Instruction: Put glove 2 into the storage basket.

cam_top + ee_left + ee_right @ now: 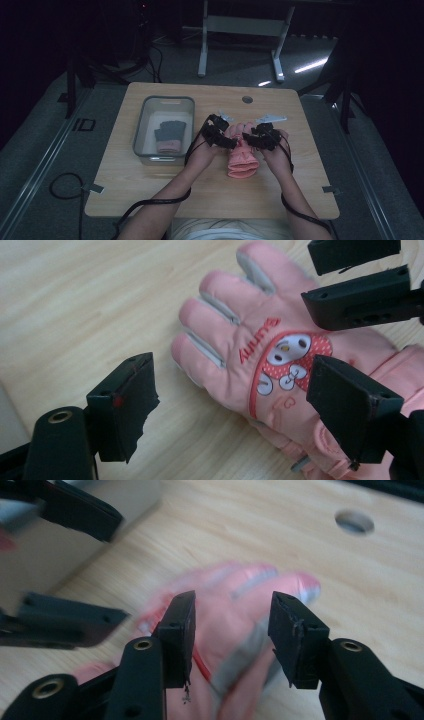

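Overhead camera faces forward; both gripper cameras closely share the somewhat blurred pink glove point(280, 355).

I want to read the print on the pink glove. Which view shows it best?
The left gripper view: the pink glove lies sharp and close there, its red lettering and cartoon patch plain. The right gripper view shows it blurred behind the jaws. The high view shows it small between both grippers, no print legible.
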A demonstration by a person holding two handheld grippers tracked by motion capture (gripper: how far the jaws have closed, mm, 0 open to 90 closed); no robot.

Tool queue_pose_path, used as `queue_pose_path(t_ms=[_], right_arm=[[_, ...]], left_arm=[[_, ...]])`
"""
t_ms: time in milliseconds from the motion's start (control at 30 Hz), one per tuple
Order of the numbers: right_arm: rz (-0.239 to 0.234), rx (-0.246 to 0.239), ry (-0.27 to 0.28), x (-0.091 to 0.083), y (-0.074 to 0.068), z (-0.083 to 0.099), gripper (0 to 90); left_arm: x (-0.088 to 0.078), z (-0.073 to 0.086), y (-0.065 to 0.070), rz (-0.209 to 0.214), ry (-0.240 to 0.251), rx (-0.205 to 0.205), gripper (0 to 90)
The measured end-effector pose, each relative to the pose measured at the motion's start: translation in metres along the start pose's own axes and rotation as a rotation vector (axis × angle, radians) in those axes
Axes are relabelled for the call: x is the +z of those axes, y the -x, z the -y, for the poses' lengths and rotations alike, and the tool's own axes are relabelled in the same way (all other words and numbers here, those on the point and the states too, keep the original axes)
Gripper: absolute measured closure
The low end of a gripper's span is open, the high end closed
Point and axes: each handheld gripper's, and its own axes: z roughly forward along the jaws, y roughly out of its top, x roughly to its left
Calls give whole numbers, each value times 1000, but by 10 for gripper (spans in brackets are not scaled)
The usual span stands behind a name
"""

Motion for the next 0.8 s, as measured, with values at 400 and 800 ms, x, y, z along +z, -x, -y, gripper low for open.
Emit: queue_pose_path(t_ms=[400, 800], right_arm=[[-75, 54, -165, 14, 29, 25, 449], [-189, 154, -219, 32, 31, 31, 567]], left_arm=[[41, 19, -6, 112, -112, -105, 235], [63, 30, -19, 376, -124, -266, 655]])
